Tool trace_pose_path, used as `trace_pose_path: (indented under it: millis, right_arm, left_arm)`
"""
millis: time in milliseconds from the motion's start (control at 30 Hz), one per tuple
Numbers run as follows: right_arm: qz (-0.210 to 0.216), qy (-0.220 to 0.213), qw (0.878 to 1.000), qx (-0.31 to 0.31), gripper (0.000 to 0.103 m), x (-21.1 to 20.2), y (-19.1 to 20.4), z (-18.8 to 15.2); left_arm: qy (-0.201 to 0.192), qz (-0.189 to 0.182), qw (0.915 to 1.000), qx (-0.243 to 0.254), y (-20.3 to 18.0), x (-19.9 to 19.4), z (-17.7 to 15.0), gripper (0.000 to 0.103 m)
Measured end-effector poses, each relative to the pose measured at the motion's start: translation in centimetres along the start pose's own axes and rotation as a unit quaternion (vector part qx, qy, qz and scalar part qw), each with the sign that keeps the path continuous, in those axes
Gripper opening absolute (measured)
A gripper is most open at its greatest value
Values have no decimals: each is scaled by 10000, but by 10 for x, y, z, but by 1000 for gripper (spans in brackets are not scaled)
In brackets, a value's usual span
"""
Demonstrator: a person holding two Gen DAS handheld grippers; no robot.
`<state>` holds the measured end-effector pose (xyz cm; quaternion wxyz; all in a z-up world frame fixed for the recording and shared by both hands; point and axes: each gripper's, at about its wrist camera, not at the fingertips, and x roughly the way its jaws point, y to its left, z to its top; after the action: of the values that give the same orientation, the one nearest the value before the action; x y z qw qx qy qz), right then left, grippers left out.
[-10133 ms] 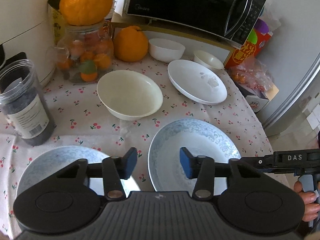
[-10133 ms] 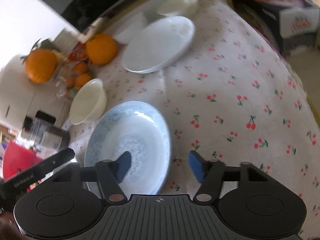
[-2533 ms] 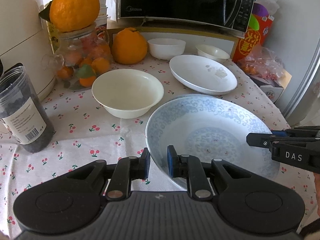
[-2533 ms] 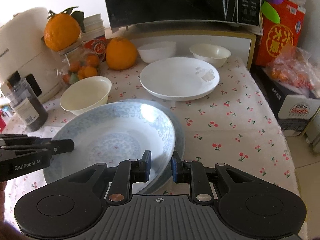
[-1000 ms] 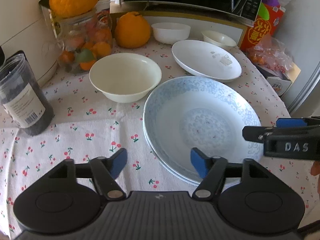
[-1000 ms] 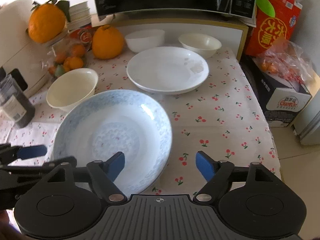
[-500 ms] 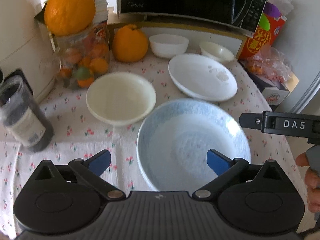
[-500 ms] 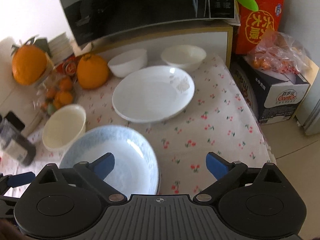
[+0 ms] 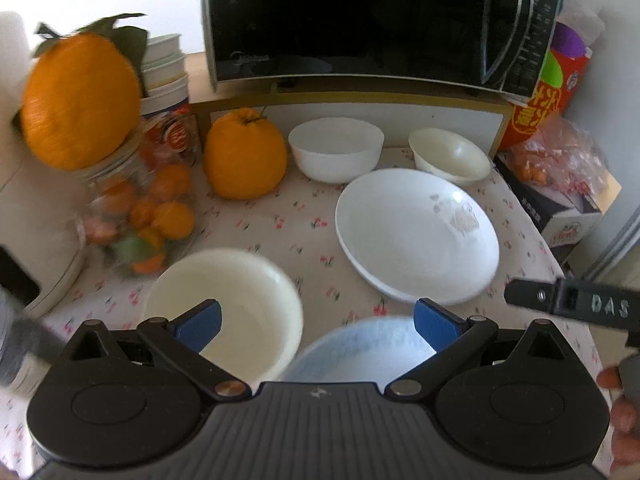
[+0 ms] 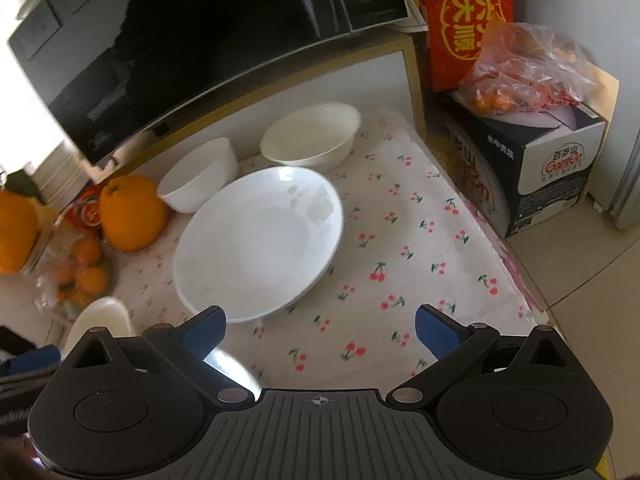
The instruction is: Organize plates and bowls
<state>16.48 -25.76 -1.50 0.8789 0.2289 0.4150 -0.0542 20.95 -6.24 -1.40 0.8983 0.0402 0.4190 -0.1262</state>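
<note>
My left gripper (image 9: 316, 325) is open and empty, raised above the near table. Under it sit a cream bowl (image 9: 236, 304) at the left and the stacked blue patterned plates (image 9: 360, 352), mostly hidden behind the gripper. A white plate (image 9: 416, 236) lies further back, with a white bowl (image 9: 336, 148) and a small cream bowl (image 9: 450, 160) behind it. My right gripper (image 10: 320, 330) is open and empty, above the cloth just in front of the white plate (image 10: 260, 248). The white bowl (image 10: 200, 180) and small cream bowl (image 10: 312, 136) lie beyond. The cream bowl (image 10: 104, 316) shows at the lower left.
A black microwave (image 9: 380, 20) stands on a shelf at the back. A large orange (image 9: 244, 156), a jar of small oranges (image 9: 136, 216) topped with another orange (image 9: 80, 100) stand at the left. A red box (image 10: 464, 16), a bag of fruit (image 10: 524, 64) and a carton (image 10: 552, 160) are at the right.
Both grippers let go of the blue plates, now stacked, opened wide and lifted back. Both views now tilt toward the white plate and back bowls.
</note>
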Motion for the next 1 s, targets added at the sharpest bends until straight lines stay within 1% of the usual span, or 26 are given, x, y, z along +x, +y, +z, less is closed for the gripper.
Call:
trace_pose_path:
  millis: [167, 300, 400, 467, 533, 600, 667, 700, 733, 767, 800, 833, 867, 900, 933, 967, 1000]
  right_arm:
    - [21, 102, 9995, 304, 102, 20, -8, 10]
    - [81, 97, 9986, 510, 102, 32, -13, 17]
    - [150, -18, 9985, 527, 102, 39, -14, 20]
    - [199, -106, 9986, 470, 102, 43, -13, 20]
    - [273, -158, 9986, 432, 101, 47, -13, 20]
    - [347, -188, 9983, 439, 100, 52, -14, 21]
    - [394, -217, 9978, 495, 97, 56, -15, 21]
    - [404, -230, 9975, 524, 96, 59, -15, 22]
    - [406, -246, 9974, 549, 92, 61, -15, 22]
    - [413, -266, 9972, 560, 85, 63, -16, 22]
    - [417, -284, 9972, 550, 81, 64, -16, 21]
    - [407, -303, 9973, 535, 70, 66, -16, 21]
    - [398, -323, 9973, 522, 60, 67, -16, 20]
    - [402, -323, 9975, 486, 55, 68, -16, 19]
    - [400, -305, 9978, 430, 45, 70, -15, 19]
    - [382, -285, 9982, 359, 38, 71, -14, 18]
    - [347, -287, 9986, 276, 36, 72, -12, 17]
  left_arm:
    - [88, -99, 9998, -180, -3, 33, 21, 102]
    - [73, -207, 9995, -223, -4, 50, 34, 100]
    - [40, -418, 9978, -508, -1, 61, 37, 96]
    - [104, -565, 9964, -628, -1, 69, 43, 85]
    - [48, -701, 9949, -720, -1, 73, 47, 85]
    - [-15, -777, 9937, -807, 0, 78, 47, 81]
    - [53, -817, 9931, -835, 1, 86, 45, 66]
    - [85, -854, 9927, -842, 1, 90, 44, 62]
    - [114, -890, 9922, -864, 3, 93, 43, 55]
    - [148, -917, 9914, -920, 4, 96, 41, 47]
    - [173, -970, 9900, -1013, 5, 99, 40, 43]
    - [183, -1050, 9882, -1103, 7, 100, 39, 37]
    - [188, -1121, 9865, -1179, 7, 101, 37, 36]
    - [170, -1113, 9863, -1205, 7, 102, 36, 35]
    - [142, -1079, 9869, -1195, 7, 102, 35, 33]
    - [126, -1046, 9875, -1173, 7, 103, 35, 29]
    - [126, -1034, 9876, -1172, 8, 104, 35, 27]
